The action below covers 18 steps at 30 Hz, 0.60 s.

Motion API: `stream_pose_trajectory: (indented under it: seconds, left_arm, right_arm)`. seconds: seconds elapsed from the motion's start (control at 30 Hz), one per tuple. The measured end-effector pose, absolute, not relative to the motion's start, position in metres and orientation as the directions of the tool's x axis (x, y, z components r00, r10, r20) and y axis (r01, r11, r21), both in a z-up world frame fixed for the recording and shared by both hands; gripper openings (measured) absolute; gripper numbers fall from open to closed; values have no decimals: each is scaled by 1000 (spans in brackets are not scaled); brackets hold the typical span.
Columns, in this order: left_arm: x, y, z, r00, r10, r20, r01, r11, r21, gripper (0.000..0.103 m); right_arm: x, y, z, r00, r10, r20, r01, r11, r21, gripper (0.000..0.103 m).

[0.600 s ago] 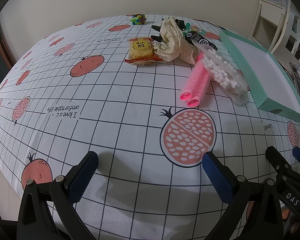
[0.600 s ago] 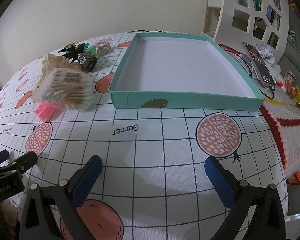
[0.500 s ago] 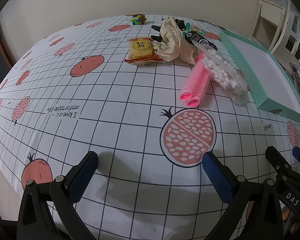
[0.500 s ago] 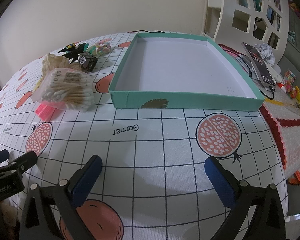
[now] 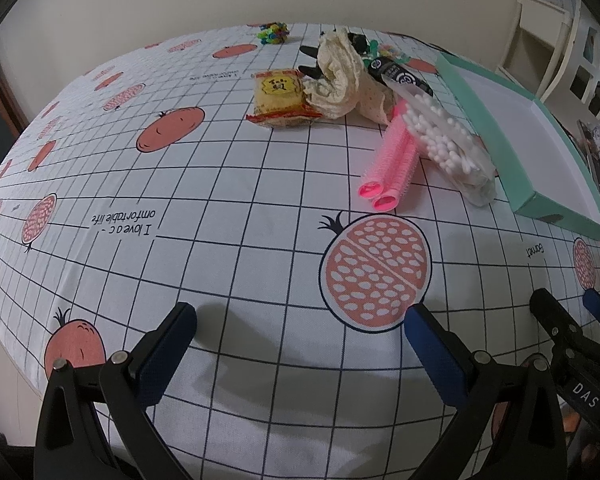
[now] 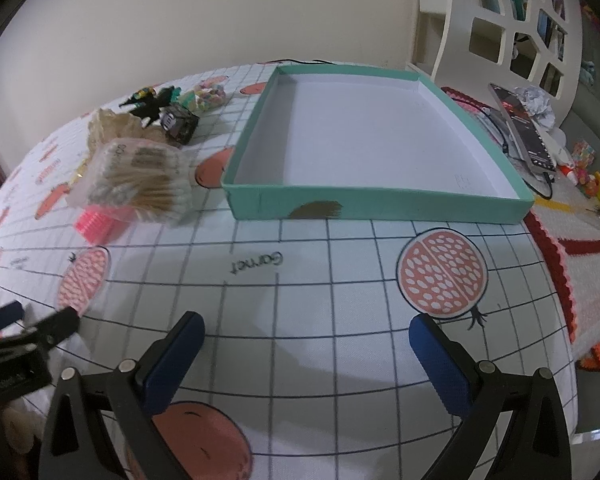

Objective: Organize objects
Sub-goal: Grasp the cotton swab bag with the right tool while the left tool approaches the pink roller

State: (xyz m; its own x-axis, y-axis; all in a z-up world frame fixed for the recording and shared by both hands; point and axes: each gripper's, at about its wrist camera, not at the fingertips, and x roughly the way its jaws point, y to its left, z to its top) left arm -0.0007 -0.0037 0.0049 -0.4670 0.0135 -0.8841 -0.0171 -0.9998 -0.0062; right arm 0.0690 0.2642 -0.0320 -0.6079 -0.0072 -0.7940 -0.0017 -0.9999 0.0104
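Observation:
A shallow teal box [image 6: 380, 200] with a white inside stands empty on the fruit-print tablecloth; it also shows in the left wrist view [image 5: 480, 120]. Left of it lie a bag of cotton swabs [image 5: 448, 148] [image 6: 140, 176], two pink hair rollers [image 5: 388, 168], a yellow snack packet [image 5: 280, 96], a crumpled cream cloth [image 5: 340, 76], a black tube [image 5: 400, 74], black clips [image 6: 146, 104] and a bag of sweets [image 6: 208, 96]. My left gripper [image 5: 300, 332] is open and empty near the table's front edge. My right gripper [image 6: 306, 340] is open and empty in front of the box.
A colourful small toy [image 5: 274, 33] lies at the far edge. Right of the table are a white shelf unit [image 6: 512, 28], a phone on a cable [image 6: 520, 124], crumpled paper [image 6: 536, 100] and a knitted mat [image 6: 580, 264]. A wall stands behind the table.
The right wrist view has shifted slightly, with slight blur; the left gripper and the objects stay where they were.

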Motion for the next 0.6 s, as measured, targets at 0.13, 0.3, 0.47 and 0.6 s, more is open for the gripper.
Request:
stream_pose_trajectory:
  seconds: [0.13,0.3,0.47,0.6]
  left_arm:
    - [-3,-6,15,-476,37,-879,-10,-999,-37,103]
    - [-18,-7,35,-474,35,-880,-18,-999,-30,103]
    - [-41,-11,62,-473,37,-880,-15,-999,-34,103]
    - [-60,-11,77,-457,44,-888,-38,-999,-31,103]
  right_arm:
    - [66,256,-5,-652,-43,-757,46,-999,18,103]
    - [50,243,40,-676,-94,-731,116,-993,19,103]
    - [21,237,70,-639,-150,-755,162,-985,59,103]
    - [3,231,85,-592,-220,-775,206,-971,119,103]
